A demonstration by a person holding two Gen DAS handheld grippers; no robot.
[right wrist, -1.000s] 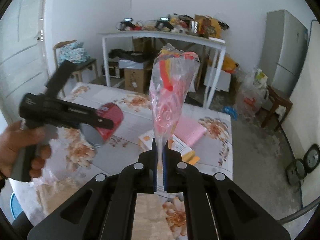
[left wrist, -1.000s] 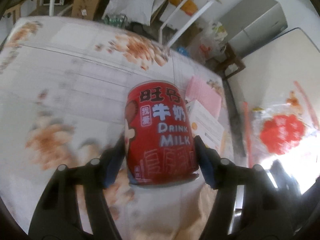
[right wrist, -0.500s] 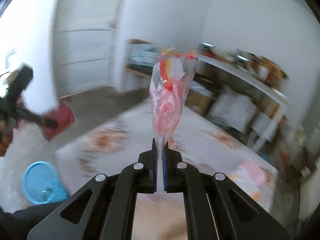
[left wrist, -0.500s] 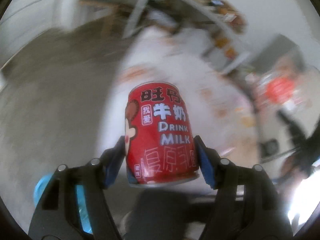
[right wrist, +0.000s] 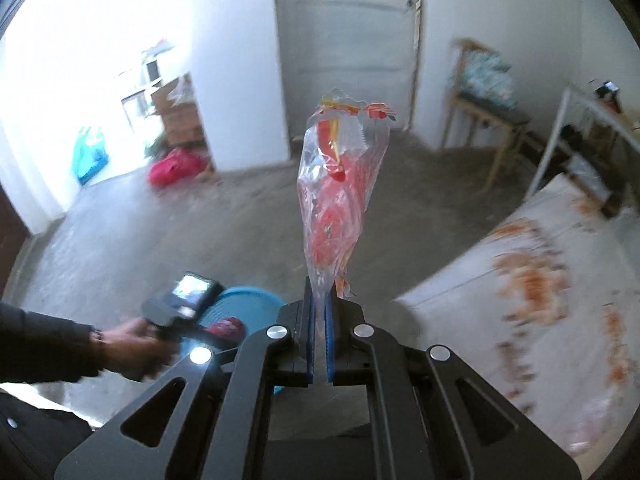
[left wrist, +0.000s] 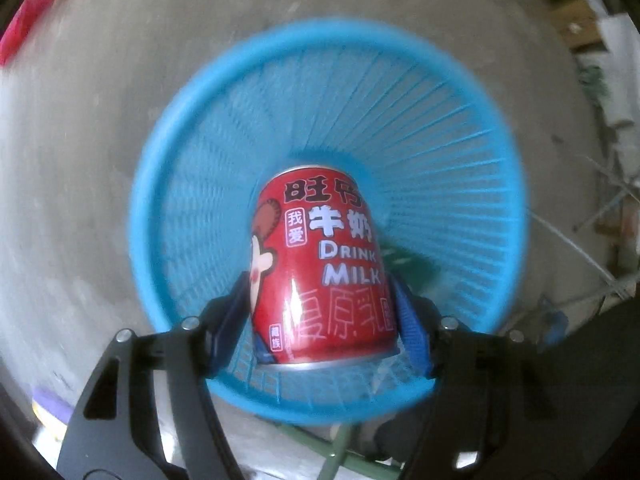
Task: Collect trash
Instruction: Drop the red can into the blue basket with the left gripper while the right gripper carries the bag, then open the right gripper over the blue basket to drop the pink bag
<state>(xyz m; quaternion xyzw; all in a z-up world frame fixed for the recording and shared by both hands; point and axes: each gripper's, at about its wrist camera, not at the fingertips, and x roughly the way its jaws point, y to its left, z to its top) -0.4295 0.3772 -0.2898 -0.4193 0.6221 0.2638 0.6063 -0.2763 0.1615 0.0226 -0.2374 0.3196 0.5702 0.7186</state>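
Can [left wrist: 320, 268]: rigid, smooth, probably light; left gripper [left wrist: 320, 320] fingers clamp its sidewalls, above blue basket [left wrist: 452, 128].
Wrapper [right wrist: 340, 200]: thin, crinkly, limp; right gripper [right wrist: 319, 336] fingers pinch its lower end, beside the bench [right wrist: 540, 280].

Grey door [right wrist: 347, 56] at twelve o'clock, closed. Wooden chair [right wrist: 482, 112] at two. Floral-covered table [right wrist: 532, 280] at four. Red bag [right wrist: 176, 166] at ten.

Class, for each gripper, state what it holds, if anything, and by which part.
Left gripper: the red milk can, clamped across its lower sides. Right gripper: the clear plastic wrapper, pinched at its narrow bottom end.
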